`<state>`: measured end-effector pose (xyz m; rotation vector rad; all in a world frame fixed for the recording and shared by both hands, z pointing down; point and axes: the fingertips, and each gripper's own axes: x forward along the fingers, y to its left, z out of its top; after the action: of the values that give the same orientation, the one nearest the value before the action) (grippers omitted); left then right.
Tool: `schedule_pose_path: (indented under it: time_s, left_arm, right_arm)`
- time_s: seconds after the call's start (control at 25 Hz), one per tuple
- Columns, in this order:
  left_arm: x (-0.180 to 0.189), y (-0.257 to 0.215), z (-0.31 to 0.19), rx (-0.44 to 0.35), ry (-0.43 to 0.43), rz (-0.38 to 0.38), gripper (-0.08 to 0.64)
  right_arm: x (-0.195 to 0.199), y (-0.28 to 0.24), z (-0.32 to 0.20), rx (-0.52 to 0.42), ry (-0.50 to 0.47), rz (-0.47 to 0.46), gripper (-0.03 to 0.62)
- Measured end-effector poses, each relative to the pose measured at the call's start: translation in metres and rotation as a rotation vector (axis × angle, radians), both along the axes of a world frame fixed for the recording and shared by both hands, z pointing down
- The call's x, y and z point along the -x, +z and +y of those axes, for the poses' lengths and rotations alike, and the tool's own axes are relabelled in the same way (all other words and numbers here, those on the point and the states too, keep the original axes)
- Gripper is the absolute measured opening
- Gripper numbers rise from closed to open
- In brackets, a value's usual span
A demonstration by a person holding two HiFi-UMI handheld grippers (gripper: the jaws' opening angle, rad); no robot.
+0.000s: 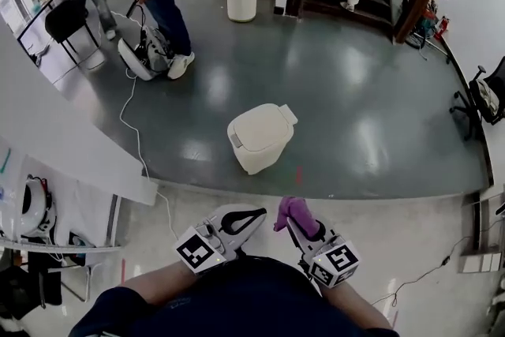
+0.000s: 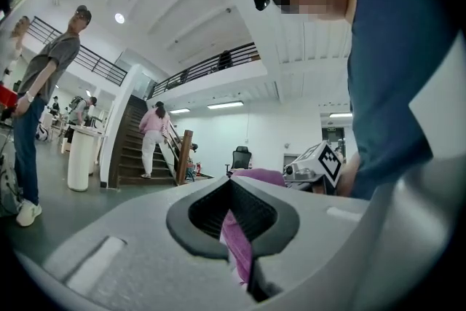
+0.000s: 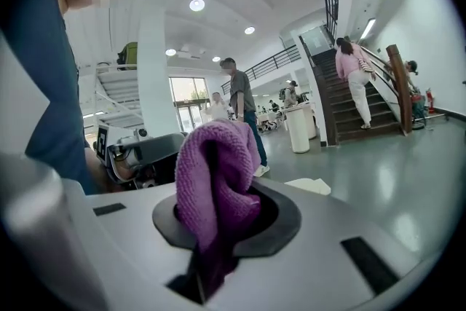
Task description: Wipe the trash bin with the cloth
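Both point forward: left gripper (image 1: 261, 213) beside right gripper (image 1: 293, 224) pinching cloth (image 1: 298, 210).

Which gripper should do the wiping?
Right gripper. Its fingers clamp the bunched cloth, which sticks out toward the bin on the floor ahead. The left gripper seems to pinch only a thin pink strip of it.

Cream trash bin (image 1: 260, 136) on grey floor (image 1: 355, 91); right tool (image 1: 304, 231) grips purple cloth (image 1: 296, 211); left tool (image 1: 251, 215) beside.
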<state>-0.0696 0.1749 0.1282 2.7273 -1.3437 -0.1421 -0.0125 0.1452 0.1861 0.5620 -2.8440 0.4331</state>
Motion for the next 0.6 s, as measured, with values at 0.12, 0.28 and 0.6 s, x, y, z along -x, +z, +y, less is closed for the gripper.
schedule_pose_path:
  time_s: [0.12, 0.28, 0.6]
  left_arm:
    - [0.029, 0.001, -0.019, 0.001, 0.051, 0.001, 0.005]
    - [0.055, 0.006, -0.045, 0.015, 0.084, 0.007, 0.005]
    - [0.059, 0.017, -0.09, 0.059, 0.084, 0.03, 0.005]
  right_arm:
    - [0.026, -0.002, -0.017, 0.005, 0.048, 0.008, 0.077]
    - [0.049, -0.001, -0.04, 0.011, 0.093, 0.012, 0.077]
    - [0.047, 0.013, -0.083, 0.051, 0.118, 0.013, 0.077]
